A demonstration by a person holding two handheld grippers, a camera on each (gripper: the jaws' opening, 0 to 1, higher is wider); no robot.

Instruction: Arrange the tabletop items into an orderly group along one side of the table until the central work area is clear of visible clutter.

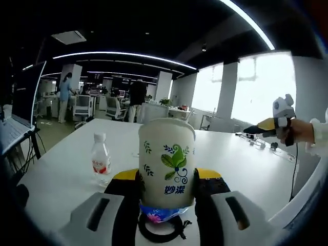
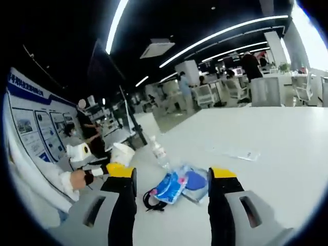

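- L gripper [image 1: 166,205]: jaws clamped on the cream canister [image 1: 166,161] w/ green leaf print; it stood upright between the jaws, above the blue packet [image 1: 156,212] and a black cord loop [image 1: 159,230] on the white tabletop [image 1: 241,159].
- Water bottle [image 1: 101,159] upright just left of the canister, apart from it.
- R gripper [image 2: 171,189]: jaws apart, nothing held; they pointed at the blue packet and black cord, bottle just beyond.
- In the right gripper view we saw the L gripper w/ the canister at far left, near the person's sleeve [image 2: 48,187].
- Our read: step in hand = carrying the canister to one side of the tabletop.
- Next, we judged: set it down upright at the edge, then R gripper takes the packet; it looked soft, may slip.
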